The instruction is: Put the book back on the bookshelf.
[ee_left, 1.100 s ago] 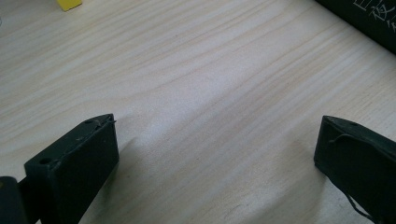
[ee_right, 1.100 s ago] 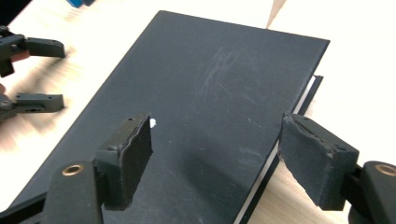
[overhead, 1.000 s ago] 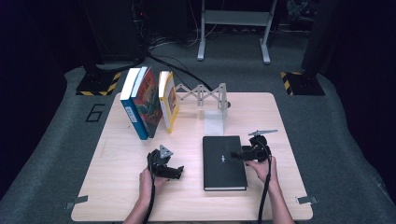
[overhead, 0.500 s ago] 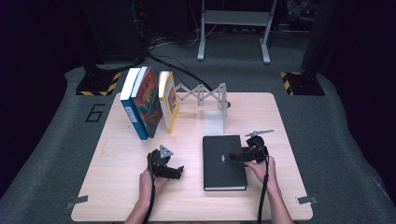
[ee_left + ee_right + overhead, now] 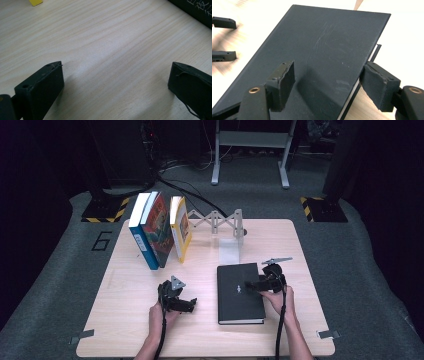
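Tongs on the right [image 5: 327, 82] closing astride a black book [image 5: 240, 292], left tongs [image 5: 115, 82] spread over pale wooden table [image 5: 130, 285].

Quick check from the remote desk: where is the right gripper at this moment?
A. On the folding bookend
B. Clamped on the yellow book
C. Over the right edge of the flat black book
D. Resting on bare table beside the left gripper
C: the right gripper sits at the black book, one jaw above its cover and the other off its edge.

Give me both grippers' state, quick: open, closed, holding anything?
Left gripper: open, jaws wide apart over bare table, holding nothing.
Right gripper: open, one jaw above the black book, one at its edge; jaws have just been closing, no grip yet.
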The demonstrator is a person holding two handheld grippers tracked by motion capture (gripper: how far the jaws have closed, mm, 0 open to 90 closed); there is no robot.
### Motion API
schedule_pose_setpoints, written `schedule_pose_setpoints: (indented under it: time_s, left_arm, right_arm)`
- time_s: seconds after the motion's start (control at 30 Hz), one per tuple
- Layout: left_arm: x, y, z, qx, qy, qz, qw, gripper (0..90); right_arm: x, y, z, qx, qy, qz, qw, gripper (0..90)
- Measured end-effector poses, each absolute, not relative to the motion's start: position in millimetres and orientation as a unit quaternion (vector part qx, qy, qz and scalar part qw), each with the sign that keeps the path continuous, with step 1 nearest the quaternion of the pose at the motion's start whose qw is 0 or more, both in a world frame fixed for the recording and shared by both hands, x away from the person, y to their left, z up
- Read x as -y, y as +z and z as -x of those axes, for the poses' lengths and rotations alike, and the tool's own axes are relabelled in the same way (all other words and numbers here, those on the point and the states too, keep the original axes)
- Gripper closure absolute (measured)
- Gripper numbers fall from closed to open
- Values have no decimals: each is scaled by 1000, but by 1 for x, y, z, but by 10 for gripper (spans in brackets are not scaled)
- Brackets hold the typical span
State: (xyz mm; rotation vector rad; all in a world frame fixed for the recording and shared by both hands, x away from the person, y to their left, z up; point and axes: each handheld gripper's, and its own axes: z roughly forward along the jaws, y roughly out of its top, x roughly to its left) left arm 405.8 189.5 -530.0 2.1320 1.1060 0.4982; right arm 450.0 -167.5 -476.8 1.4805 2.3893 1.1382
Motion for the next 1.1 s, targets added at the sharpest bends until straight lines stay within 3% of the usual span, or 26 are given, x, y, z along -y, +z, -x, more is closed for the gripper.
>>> schedule_pose_setpoints:
  time_s: [0.37, 0.8, 1.1]
  left_arm:
    - [-189, -530, -406, -425, 192, -818, 338, 3]
    - [-189, -530, -406, -425, 191, -818, 338, 4]
    - [-189, -530, -406, -424, 191, -818, 338, 5]
  right_arm:
    - [167, -464, -458, -775, 397, -488, 63, 374]
    - [160, -453, -486, -772, 404, -490, 10, 532]
    - [155, -443, -507, -789, 374, -487, -15, 545]
